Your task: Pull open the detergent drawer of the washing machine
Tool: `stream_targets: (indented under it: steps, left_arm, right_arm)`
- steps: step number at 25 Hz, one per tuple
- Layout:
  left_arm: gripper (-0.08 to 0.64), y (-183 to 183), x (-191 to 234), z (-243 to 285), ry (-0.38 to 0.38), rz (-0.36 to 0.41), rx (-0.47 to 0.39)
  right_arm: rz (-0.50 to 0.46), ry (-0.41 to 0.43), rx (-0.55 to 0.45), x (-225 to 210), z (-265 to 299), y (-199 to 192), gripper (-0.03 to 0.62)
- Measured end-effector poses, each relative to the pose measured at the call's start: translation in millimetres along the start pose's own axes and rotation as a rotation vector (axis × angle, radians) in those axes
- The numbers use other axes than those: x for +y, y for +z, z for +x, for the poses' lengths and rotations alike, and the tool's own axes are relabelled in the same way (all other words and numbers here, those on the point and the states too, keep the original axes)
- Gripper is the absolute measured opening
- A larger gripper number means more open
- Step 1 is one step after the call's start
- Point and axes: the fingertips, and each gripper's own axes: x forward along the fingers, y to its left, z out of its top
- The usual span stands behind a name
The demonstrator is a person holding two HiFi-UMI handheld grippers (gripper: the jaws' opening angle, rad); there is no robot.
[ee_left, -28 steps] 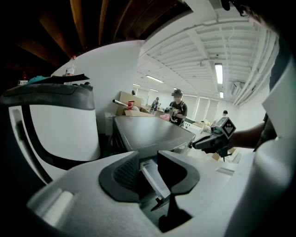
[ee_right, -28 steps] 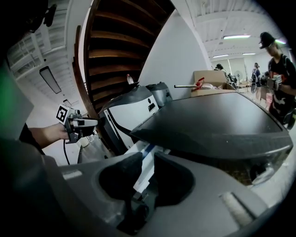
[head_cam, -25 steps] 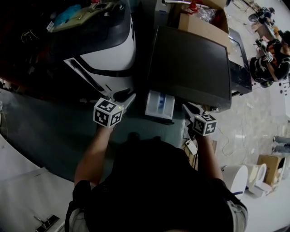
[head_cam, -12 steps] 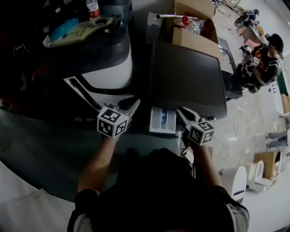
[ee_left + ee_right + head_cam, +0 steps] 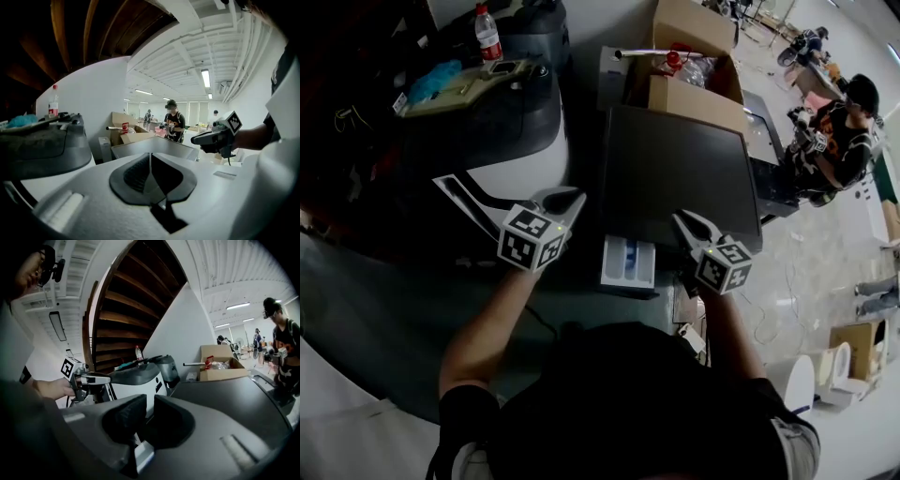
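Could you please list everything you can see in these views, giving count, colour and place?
washing machine: one, dark top, centre of the head view
detergent drawer: one, white with blue inside, pulled out at the machine's front
grey-and-white machine: one, left of the washing machine
bottle: one, clear with red cap, upper left
cardboard boxes: two, brown, one behind the washing machine, one on the floor at lower right
other people: at least two, dark clothes, upper right
left claw: one, pale grey, left of the drawer, jaws closing, nothing between them
right claw: one, grey, right of the drawer, jaws closing, nothing between them
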Motion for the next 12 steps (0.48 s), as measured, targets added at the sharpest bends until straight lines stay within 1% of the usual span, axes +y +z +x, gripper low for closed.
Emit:
stream_targets:
  steps: [2, 3, 4, 6, 8, 9, 10, 12]
  left_arm:
    - [0.021, 25.6, -1.2, 4.5, 0.03, 0.022, -0.043]
    - [0.021, 37.7, -2.7, 6.4, 0.043, 0.015, -0.078]
    - [0.021, 48.1, -4.1, 7.9, 0.054, -0.008, -0.118]
    - [0.021, 60.6, -4.7, 8.6, 0.085, -0.087, -0.196]
    - [0.021, 60.6, -2.9, 6.3, 0.139, -0.173, -0.244]
    - [0.021, 56.4, -3.1, 6.2, 0.164, -0.199, -0.248]
    - [0.021, 50.5, -5.1, 8.0, 0.18, -0.201, -0.235]
    - [0.02, 38.4, -12.2, 14.7, 0.195, -0.143, -0.174]
  right_arm:
    - [-0.017, 0.012, -0.046, -8.3, -8.1, 22.3, 0.025]
    - [-0.012, 0.01, -0.076, -13.1, -12.2, 34.0, 0.007]
    - [0.004, 0.008, -0.112, -17.1, -15.8, 46.2, 0.003]
    - [0.017, 0.013, -0.183, -22.7, -22.4, 66.7, 0.003]
    - [-0.015, 0.022, -0.224, -26.2, -29.9, 77.2, 0.003]
    - [-0.032, 0.03, -0.235, -26.1, -33.8, 79.5, 0.003]
    - [-0.048, 0.04, -0.24, -24.9, -37.5, 79.9, 0.003]
    - [-0.071, 0.065, -0.239, -21.9, -43.3, 74.2, 0.002]
